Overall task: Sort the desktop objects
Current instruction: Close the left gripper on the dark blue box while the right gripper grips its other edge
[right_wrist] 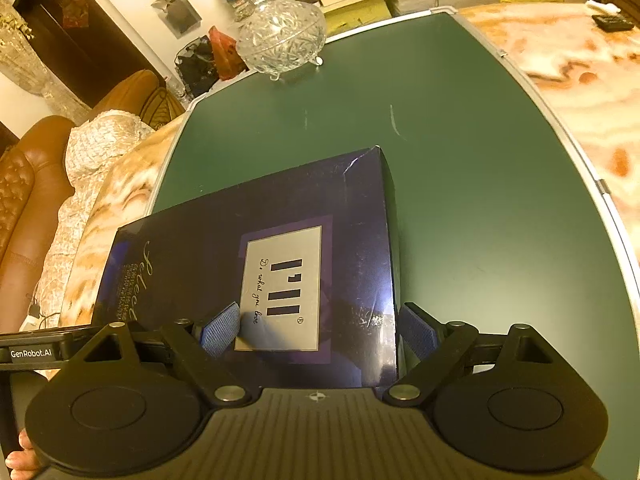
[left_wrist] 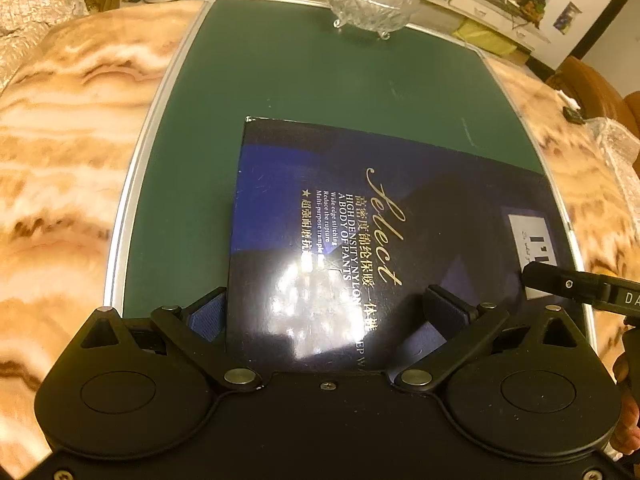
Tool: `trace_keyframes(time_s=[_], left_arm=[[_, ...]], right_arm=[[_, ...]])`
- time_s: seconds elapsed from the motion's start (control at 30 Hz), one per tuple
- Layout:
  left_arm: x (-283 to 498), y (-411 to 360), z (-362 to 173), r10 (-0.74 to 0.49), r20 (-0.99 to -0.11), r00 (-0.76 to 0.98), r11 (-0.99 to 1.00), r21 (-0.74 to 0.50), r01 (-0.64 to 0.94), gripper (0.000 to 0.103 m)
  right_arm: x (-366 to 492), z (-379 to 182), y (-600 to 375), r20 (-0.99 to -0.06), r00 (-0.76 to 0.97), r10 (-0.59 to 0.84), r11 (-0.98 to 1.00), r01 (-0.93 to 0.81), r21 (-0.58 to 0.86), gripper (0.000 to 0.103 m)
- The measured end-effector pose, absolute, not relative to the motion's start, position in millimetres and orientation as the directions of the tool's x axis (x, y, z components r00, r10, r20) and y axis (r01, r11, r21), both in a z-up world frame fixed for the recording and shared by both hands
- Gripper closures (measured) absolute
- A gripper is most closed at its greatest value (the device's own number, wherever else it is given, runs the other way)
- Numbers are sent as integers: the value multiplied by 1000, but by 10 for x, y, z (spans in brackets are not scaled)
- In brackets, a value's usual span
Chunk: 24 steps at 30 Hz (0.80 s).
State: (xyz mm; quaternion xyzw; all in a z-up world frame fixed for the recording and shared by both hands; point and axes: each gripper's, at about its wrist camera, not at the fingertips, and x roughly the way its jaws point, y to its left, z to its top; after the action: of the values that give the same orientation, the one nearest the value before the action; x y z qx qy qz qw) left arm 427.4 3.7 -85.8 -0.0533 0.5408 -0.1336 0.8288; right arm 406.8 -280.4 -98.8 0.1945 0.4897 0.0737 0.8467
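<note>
- A flat, glossy dark-blue cardboard box (left_wrist: 384, 240) with gold lettering and a pale label is seen lying on the green, metal-framed board (left_wrist: 280, 80), at its near side.
- The near edge of the box is hidden beneath both gripper bodies, so its full outline cannot be made out.
- The left gripper (left_wrist: 328, 312) is held wide open over the near left part of the box; one blue-padded finger lies beside the left edge, the other over the lid. Nothing is gripped.
- The right gripper (right_wrist: 320, 328) is spread wide across the near right corner of the box; one pad (right_wrist: 220, 328) lies over the label, the other just beyond the right edge. Contact cannot be judged.
- A glare patch washes out part of the lettering in the left view.
- A cut-glass lidded bowl on small feet (right_wrist: 280, 40) stands at the far edge of the board, its top cropped in the left view.
- The board rests on an orange-and-white marbled tabletop (left_wrist: 60, 160).
</note>
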Motion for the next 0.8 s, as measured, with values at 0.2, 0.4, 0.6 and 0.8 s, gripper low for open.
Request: trace_keyframes(time_s=[0.2,0.4,0.6,0.8], left_arm=[[3984,56,-692,-292,-877,383,955,-243,170,1],[3684,74,-562,-296,-876,382,954,-246,174,1],[3424,114,-474,-302,-875,378,951,-249,182,1],[3197,143,-406,-297,-877,379,952,-243,183,1]], right_arm=[[3751,-738,-2794,-800,523,294,921,69,384,12],[3434,-572,-2762,-805,524,278,926,78,371,13],[3150,-440,-2732,-808,526,267,929,83,361,13],[2926,-357,-2708,-810,525,263,930,86,358,13]])
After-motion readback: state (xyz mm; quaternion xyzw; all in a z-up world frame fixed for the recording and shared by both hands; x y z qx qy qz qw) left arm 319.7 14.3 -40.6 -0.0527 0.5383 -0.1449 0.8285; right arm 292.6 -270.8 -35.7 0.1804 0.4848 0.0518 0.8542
